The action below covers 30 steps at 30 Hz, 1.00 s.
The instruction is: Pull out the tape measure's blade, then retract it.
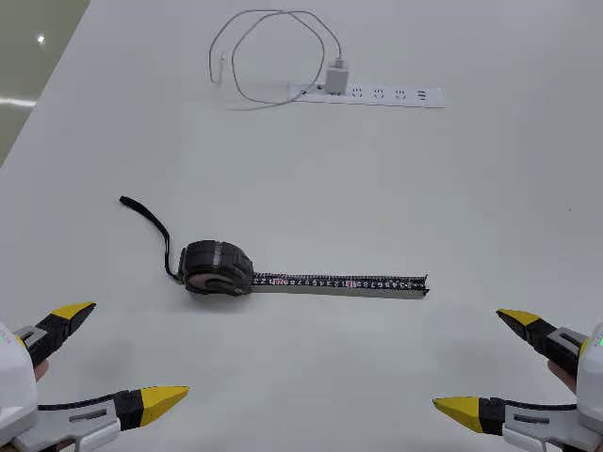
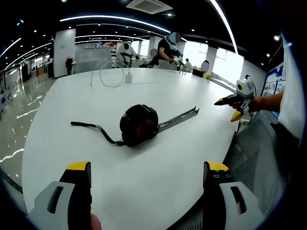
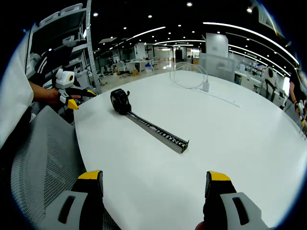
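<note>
Head view: left tongs [image 1: 137, 348] and right tongs [image 1: 467, 358] both released, jaws spread, holding nothing. The tape measure [image 1: 217, 268] lies on the bench [image 1: 311, 169] ahead, between them, nearer the left tongs. Its blade [image 1: 339, 282] is out, long axis running crosswise towards the right tongs' side.

Left gripper view: we note the tape measure [image 2: 139, 124] dead ahead, blade [image 2: 178, 119] leading off right.

Right gripper view: blade tip [image 3: 183, 146] lies ahead, closest; we judge the right tongs better placed for the tip.
</note>
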Each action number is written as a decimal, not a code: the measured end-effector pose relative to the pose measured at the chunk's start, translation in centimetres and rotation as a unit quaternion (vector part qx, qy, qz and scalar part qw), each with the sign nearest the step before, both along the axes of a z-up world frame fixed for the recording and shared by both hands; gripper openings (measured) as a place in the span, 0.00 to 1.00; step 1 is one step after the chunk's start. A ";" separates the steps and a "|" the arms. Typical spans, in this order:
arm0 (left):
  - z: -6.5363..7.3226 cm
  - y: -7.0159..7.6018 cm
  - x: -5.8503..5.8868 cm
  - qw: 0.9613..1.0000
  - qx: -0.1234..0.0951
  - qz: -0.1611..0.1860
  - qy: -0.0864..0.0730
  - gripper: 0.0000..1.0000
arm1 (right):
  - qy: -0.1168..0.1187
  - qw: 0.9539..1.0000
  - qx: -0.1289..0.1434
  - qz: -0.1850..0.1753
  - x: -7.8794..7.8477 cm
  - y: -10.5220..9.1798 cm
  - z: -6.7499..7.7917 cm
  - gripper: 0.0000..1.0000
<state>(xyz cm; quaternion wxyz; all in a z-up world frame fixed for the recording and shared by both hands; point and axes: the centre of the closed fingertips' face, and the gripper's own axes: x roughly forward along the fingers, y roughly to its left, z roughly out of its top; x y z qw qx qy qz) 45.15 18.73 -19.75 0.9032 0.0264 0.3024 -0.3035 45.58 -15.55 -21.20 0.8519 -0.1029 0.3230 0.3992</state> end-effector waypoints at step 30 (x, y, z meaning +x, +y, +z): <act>0.2 -0.4 0.3 1.000 -0.009 0.006 0.002 0.94 | -0.003 1.000 -0.001 0.000 0.2 -0.1 0.1 0.86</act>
